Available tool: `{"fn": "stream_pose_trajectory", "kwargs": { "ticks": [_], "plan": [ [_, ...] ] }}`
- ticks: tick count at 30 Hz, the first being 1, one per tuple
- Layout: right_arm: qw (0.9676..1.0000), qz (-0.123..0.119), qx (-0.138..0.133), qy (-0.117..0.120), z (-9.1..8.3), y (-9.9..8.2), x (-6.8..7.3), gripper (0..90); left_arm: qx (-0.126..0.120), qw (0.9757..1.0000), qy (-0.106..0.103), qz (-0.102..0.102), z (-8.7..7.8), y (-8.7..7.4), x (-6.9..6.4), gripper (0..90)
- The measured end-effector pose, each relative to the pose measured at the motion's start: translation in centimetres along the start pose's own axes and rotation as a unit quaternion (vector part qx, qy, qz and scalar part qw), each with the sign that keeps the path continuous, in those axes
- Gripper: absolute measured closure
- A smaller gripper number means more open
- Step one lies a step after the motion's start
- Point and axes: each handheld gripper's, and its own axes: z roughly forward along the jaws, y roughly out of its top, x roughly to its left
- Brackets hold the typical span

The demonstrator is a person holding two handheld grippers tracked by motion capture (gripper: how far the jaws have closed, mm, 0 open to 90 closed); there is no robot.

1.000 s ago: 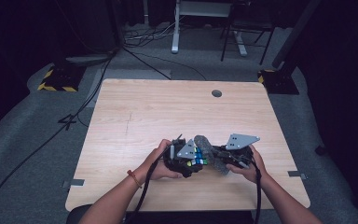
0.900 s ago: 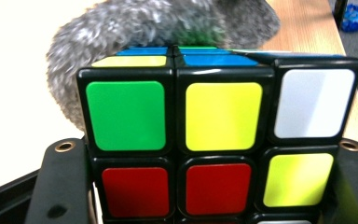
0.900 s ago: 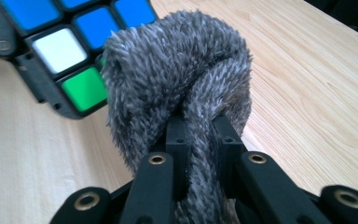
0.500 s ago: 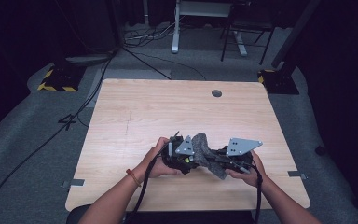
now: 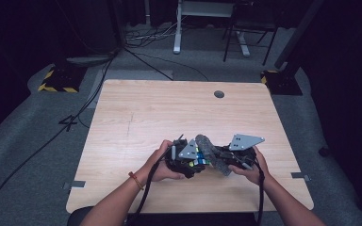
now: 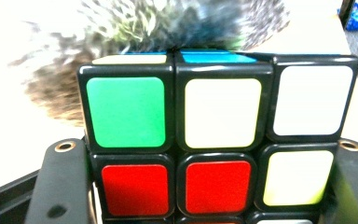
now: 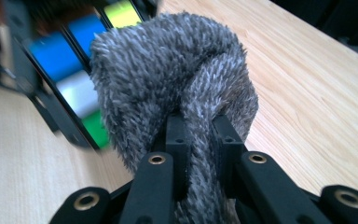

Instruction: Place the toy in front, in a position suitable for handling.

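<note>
A colour-tiled puzzle cube (image 6: 219, 140) sits clamped between the black jaws of my left gripper (image 6: 209, 186), with green, white, red and yellow tiles facing the camera. My right gripper (image 7: 200, 135) is shut on a fold of a fuzzy grey cloth (image 7: 168, 70), which presses against the cube (image 7: 74, 70) on its blue and white side. From above, both grippers meet near the table's front edge: the left gripper (image 5: 188, 162) with the cube (image 5: 196, 159), the cloth (image 5: 210, 151) draped over it, and the right gripper (image 5: 222, 160) beside it.
The light wooden table (image 5: 169, 113) has a round cable hole (image 5: 219, 94) at its far side. Dark floor with cables, a yellow-and-black striped block (image 5: 56, 80) and a desk frame (image 5: 202, 28) lies beyond it.
The cloth has shifted slightly over the cube. Both hands stay in about the same place near the front edge.
</note>
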Motion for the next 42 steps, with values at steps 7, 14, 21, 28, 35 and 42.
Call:
{"fn": "stream_pose_trajectory", "kwargs": {
  "ticks": [7, 14, 21, 28, 35, 42],
  "plan": [
    [0.9998, -0.013, -0.005, 0.015, -0.1, -0.1, 0.5, 80.5, 0.001, 0.9998, 0.018, -0.003, -0.6, -0.1, 0.4, 33.4],
    [0.9989, -0.038, -0.010, 0.028, -0.5, 0.3, 1.7, 80.5, 0.021, 0.9993, 0.029, -0.005, -0.3, -0.4, 0.6, 33.4],
    [0.9974, -0.053, -0.025, 0.041, -0.5, 1.0, 2.6, 80.4, 0.048, 0.9986, 0.023, -0.001, 1.1, -0.4, 0.4, 33.3],
    [0.9967, -0.064, -0.041, 0.027, -0.3, 1.5, 2.8, 80.3, 0.048, 0.9988, 0.008, 0.005, 1.8, -0.2, -0.1, 33.3],
    [0.9994, -0.029, -0.019, 0.006, -0.1, 0.4, 0.9, 80.3, 0.038, 0.9992, 0.004, 0.006, 1.2, -0.1, -0.3, 33.4],
    [0.9999, -0.010, 0.002, 0.004, 0.3, -0.4, 0.0, 80.3, 0.010, 0.9999, 0.006, 0.005, 0.0, 0.0, 0.1, 33.4]
  ]
}}
